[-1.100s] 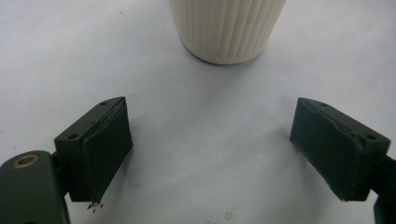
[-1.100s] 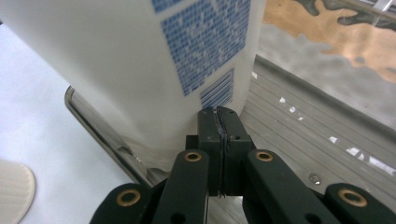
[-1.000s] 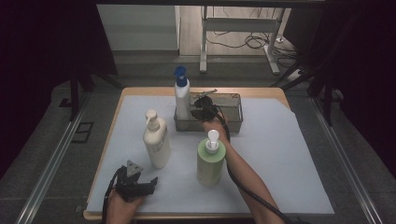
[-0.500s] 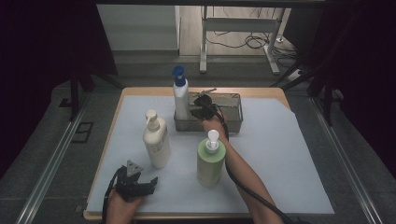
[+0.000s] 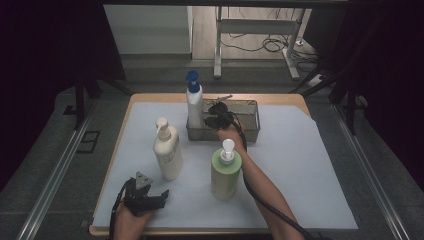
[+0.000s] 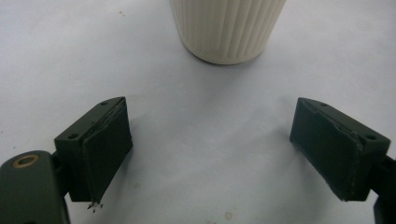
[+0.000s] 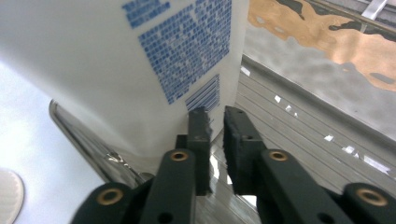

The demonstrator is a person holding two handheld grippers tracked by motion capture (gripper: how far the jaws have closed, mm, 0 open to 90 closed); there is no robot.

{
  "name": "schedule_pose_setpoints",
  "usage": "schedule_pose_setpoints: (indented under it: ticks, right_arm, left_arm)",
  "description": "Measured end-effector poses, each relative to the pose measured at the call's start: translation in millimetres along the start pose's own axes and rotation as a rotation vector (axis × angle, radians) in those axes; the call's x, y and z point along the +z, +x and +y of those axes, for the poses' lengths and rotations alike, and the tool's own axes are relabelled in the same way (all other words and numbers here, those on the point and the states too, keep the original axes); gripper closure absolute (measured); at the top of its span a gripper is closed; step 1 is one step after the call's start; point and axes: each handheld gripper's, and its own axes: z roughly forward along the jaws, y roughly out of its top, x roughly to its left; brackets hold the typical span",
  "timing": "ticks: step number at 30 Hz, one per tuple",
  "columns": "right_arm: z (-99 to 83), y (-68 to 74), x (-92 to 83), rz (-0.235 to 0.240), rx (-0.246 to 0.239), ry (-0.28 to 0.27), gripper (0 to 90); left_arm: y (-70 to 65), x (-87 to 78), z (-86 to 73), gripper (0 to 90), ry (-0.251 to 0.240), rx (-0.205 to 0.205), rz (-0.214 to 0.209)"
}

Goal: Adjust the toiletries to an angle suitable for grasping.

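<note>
- The blue-capped white bottle (image 5: 194, 102) stands upright at the upper middle of the high view, at the left end of the metal basket (image 5: 250, 131) near the far edge of the table (image 5: 305, 165).
- In the right gripper view that bottle's white side with blue print and a barcode covers the upper left of the frame, rising from behind the basket's shiny rim.
- The right gripper (image 5: 216, 116) sits over the basket in the high view, just right of the bottle, with the forearm running down to the lower right of the frame.
- Its fingers (image 7: 201, 140) have just been opening; a narrow slit shows between them with nothing in it, and their tips lie right by the bottle's lower edge. I cannot tell if they touch it.
- The left gripper (image 5: 150, 199) rests at the lower left of the high view, low over the pale sheet that covers the table.
- Its fingers (image 6: 100, 144) are spread wide with bare sheet between them.
- A cream pump bottle (image 5: 167, 150) stands just above the left gripper; its ribbed base shows at the top of the left gripper view.
- A green pump bottle (image 5: 225, 172) stands at lower middle, beside the right forearm.
</note>
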Motion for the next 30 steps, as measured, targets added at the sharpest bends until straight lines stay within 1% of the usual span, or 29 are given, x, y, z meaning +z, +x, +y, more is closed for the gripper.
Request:
schedule_pose_setpoints:
  ticks: [3,4,5,8,11,12,13,14,15,17,21,23,26,30]
  right_arm:
    - [-1.3,0.0,-3.6,-0.018,-0.026,-0.007,69.6]
    - [-2.3,-0.4,-6.7,-0.02,-0.027,-0.013,63.6]
    - [-2.3,-0.4,-6.7,-0.02,-0.027,-0.013,63.6]
    - [-3.9,-2.8,-12.4,-0.017,-0.029,-0.027,57.6]
    - [-5.1,-5.0,-18.3,-0.005,-0.039,-0.037,50.3]
    - [-6.0,-6.0,-22.8,0.007,-0.036,-0.05,45.9]
    - [-6.0,-6.0,-22.8,0.007,-0.036,-0.05,45.9]
    - [-7.0,-6.7,-26.6,0.024,-0.046,-0.055,42.8]
    - [-7.0,-6.7,-26.6,0.024,-0.046,-0.055,42.8]
    - [-8.5,-6.2,-32.4,0.029,-0.063,-0.057,38.8]
    - [-10.6,-6.6,-39.0,0.04,-0.062,-0.069,35.6]
    - [-12.4,-6.2,-43.1,0.057,-0.067,-0.074,34.3]
    - [-15.0,-5.1,-49.2,0.062,-0.095,-0.077,32.3]
    - [-17.9,-3.9,-57.9,0.08,-0.109,-0.085,29.8]
  left_arm:
    - [0.0,0.0,0.0,12.3,0.0,0.0,0.0]
    - [0.0,0.0,0.0,12.3,-0.001,0.0,0.0]
    - [0.0,0.0,-0.1,12.3,-0.001,0.0,0.0]
    - [0.0,0.1,-0.1,12.3,-0.001,0.0,-0.001]
    - [0.0,0.0,-0.1,12.3,-0.001,0.0,0.0]
    - [-0.1,0.0,-0.1,12.3,-0.001,0.0,0.0]
    - [-0.1,0.0,-0.1,12.3,-0.001,0.0,0.0]
    - [0.0,0.0,-0.1,12.3,-0.001,0.001,0.0]
    - [-0.1,0.0,-0.1,12.3,-0.001,0.001,0.0]
    - [-0.1,0.0,-0.2,12.3,-0.002,0.0,0.0]
    - [-0.1,0.1,-0.2,12.3,-0.001,0.0,0.001]
    - [-0.1,0.1,-0.2,12.3,-0.001,0.001,0.0]
    - [-0.1,0.2,-0.2,12.3,-0.002,0.0,0.0]
    - [0.0,0.1,-0.2,12.3,-0.002,0.0,0.0]
